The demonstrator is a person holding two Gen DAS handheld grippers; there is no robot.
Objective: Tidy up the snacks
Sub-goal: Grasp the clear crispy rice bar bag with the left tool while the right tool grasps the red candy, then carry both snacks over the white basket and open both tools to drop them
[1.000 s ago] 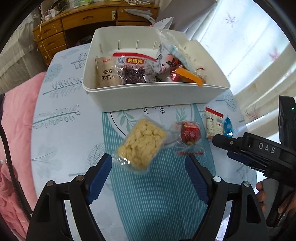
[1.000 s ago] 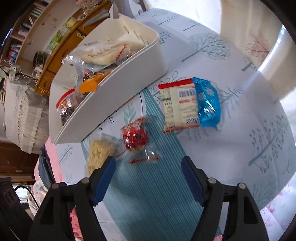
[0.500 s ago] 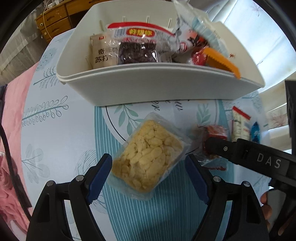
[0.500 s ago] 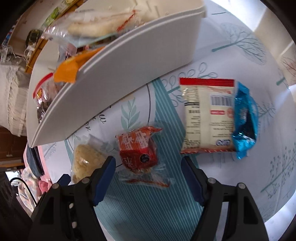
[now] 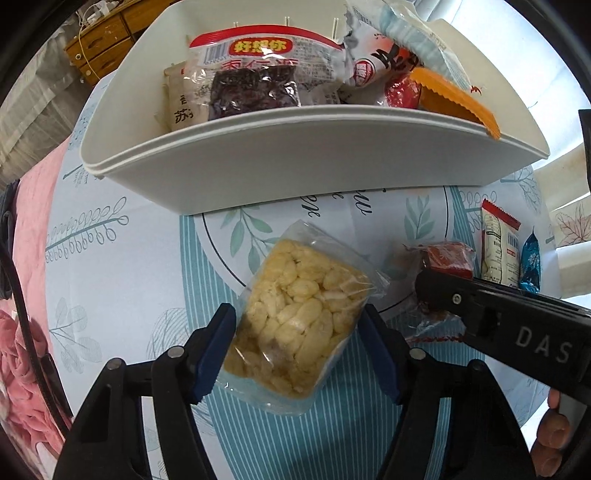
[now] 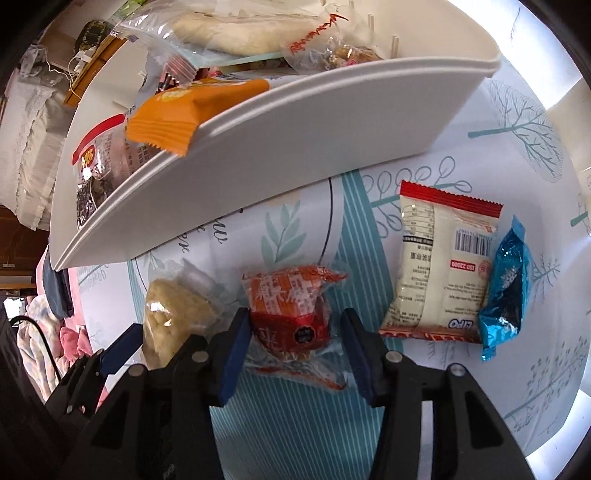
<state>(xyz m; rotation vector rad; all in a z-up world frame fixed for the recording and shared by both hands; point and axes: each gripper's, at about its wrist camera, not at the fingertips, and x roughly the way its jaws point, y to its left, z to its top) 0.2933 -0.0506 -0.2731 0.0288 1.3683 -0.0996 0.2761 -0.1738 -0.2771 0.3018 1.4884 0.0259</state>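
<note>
White plastic bin (image 5: 314, 166) stands on the leaf-printed table (image 5: 122, 266), filled with snack packs: a clear, red-topped bag of dark dried fruit (image 5: 255, 88), a beige cracker pack (image 5: 181, 107) behind it, a red-and-white torn wrapper (image 5: 373, 62), and an orange packet (image 6: 184, 110) whose end overhangs the near rim. In the right wrist view a pale cake in clear wrap (image 6: 236, 33) also lies in the bin.

Left tool (image 5: 299, 350), its jaws having just been closing, straddles a clear bag of yellow puffed pieces (image 5: 303, 317) lying in front of the bin; the blue pads stand at the bag's edges, and firm contact cannot be told. Right tool (image 6: 291, 347), also just closing, brackets a small red-wrapped snack (image 6: 291, 306) on the table; its right pad stands clear of the wrapper. A red-edged cream packet (image 6: 439, 266) and a blue foil packet (image 6: 506, 291) lie side by side to the right, touching.
</note>
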